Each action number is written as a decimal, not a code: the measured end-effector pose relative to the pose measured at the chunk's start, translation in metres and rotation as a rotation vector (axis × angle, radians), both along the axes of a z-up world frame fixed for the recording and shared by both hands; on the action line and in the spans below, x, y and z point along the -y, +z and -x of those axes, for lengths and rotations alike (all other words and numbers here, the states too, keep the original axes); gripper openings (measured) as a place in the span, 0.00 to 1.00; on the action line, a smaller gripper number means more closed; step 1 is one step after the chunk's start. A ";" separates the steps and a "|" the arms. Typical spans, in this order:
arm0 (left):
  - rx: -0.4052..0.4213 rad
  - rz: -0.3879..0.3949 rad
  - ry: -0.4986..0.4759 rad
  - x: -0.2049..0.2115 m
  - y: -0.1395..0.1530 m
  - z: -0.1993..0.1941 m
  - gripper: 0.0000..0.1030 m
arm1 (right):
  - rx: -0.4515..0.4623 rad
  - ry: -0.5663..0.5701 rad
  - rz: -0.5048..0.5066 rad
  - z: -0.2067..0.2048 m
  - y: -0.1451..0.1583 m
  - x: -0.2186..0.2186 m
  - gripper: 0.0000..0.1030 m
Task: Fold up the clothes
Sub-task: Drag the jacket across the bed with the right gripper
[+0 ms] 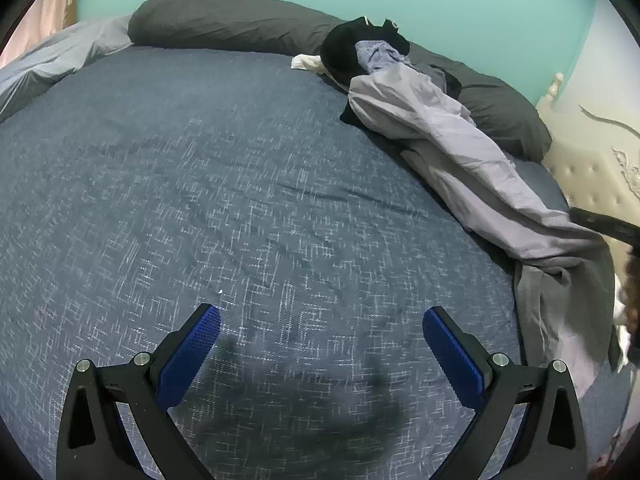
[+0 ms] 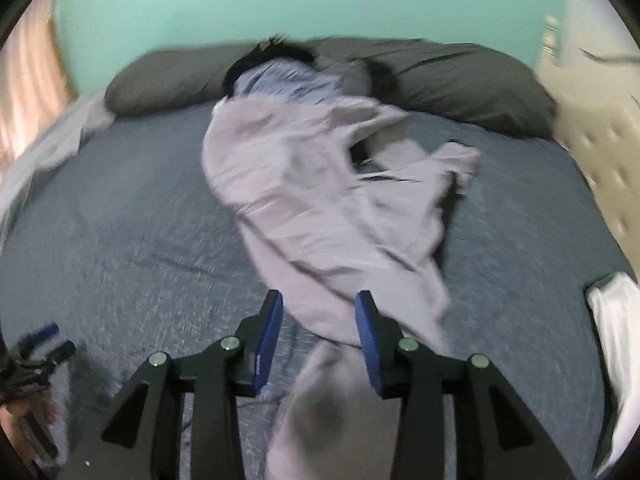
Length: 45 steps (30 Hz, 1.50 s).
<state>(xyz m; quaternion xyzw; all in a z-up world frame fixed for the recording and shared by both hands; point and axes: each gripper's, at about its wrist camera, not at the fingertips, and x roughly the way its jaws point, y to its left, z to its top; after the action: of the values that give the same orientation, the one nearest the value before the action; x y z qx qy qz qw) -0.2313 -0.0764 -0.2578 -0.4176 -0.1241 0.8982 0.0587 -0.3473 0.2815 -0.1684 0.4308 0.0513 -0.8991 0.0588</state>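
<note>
A long pale lavender garment (image 1: pixel 460 148) lies stretched across the right side of the blue patterned bed (image 1: pixel 200 200), its lower end draped over the bed's edge. It comes out of a pile of dark and blue clothes (image 1: pixel 352 48) by the pillows. My left gripper (image 1: pixel 322 320) hovers open over bare sheet, well left of the garment. In the blurred right wrist view the garment (image 2: pixel 304 184) runs down between the fingers of my right gripper (image 2: pixel 320 312). Those fingers stand partly apart, with sheet showing beside the cloth.
Dark grey pillows (image 1: pixel 224 20) line the head of the bed against a teal wall. A cream tufted headboard (image 1: pixel 592 168) stands at the right. A white cloth (image 2: pixel 616 328) lies at the bed's right edge. A hand (image 2: pixel 28 412) holds the left gripper (image 2: pixel 40 352).
</note>
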 end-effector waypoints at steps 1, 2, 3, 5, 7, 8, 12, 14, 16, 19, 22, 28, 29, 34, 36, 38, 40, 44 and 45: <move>0.002 0.000 0.002 0.001 -0.001 0.000 1.00 | 0.002 0.011 -0.014 0.004 -0.006 0.007 0.37; 0.004 -0.001 0.003 0.001 -0.001 0.001 1.00 | 0.010 0.022 -0.031 0.011 -0.013 0.014 0.37; 0.005 -0.001 0.005 0.002 -0.002 0.001 1.00 | 0.018 0.026 -0.048 0.018 -0.021 0.019 0.37; 0.009 -0.002 0.008 0.004 -0.004 0.002 1.00 | 0.036 0.029 -0.063 0.031 -0.034 0.027 0.37; 0.015 -0.005 0.012 0.005 -0.005 0.004 1.00 | 0.042 0.020 -0.096 0.043 -0.045 0.032 0.37; 0.018 -0.004 0.014 0.006 -0.007 0.005 1.00 | 0.046 0.017 -0.121 0.049 -0.050 0.034 0.38; 0.028 -0.003 0.021 0.009 -0.010 0.007 1.00 | 0.050 0.007 -0.210 0.068 -0.066 0.035 0.46; 0.032 -0.003 0.024 0.009 -0.011 0.008 1.00 | 0.064 -0.005 -0.240 0.074 -0.073 0.033 0.46; 0.032 -0.003 0.025 0.008 -0.011 0.009 1.00 | 0.060 -0.017 -0.276 0.078 -0.079 0.031 0.43; 0.034 -0.001 0.022 0.007 -0.012 0.008 1.00 | 0.038 -0.022 -0.312 0.076 -0.079 0.026 0.15; 0.033 -0.001 0.019 0.007 -0.012 0.008 1.00 | 0.014 -0.031 -0.298 0.072 -0.072 0.017 0.00; 0.029 -0.007 0.015 0.004 -0.010 0.006 1.00 | -0.062 0.021 -0.263 0.049 -0.046 0.013 0.00; 0.028 -0.006 0.014 0.004 -0.010 0.006 1.00 | -0.068 0.027 -0.253 0.045 -0.042 0.012 0.00; 0.024 -0.002 0.008 0.002 -0.009 0.004 1.00 | -0.051 0.030 -0.248 0.038 -0.035 0.003 0.00; 0.024 -0.002 0.007 0.002 -0.009 0.004 1.00 | -0.031 0.024 -0.259 0.038 -0.035 -0.001 0.00; 0.024 -0.004 0.007 0.002 -0.009 0.004 1.00 | -0.011 0.017 -0.269 0.039 -0.036 -0.005 0.01; 0.024 -0.007 0.009 0.002 -0.009 0.004 1.00 | 0.009 0.011 -0.280 0.039 -0.036 -0.009 0.09; 0.027 -0.005 0.003 0.000 -0.011 0.005 1.00 | 0.049 -0.001 -0.301 0.039 -0.037 -0.017 0.57; 0.028 -0.005 0.002 0.000 -0.011 0.005 1.00 | 0.086 0.007 -0.266 0.042 -0.041 -0.021 0.58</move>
<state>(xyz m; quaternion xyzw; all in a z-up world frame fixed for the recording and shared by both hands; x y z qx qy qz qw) -0.2361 -0.0761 -0.2687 -0.4300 -0.1275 0.8920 0.0569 -0.3894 0.3024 -0.2099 0.4729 0.1690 -0.8648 0.0067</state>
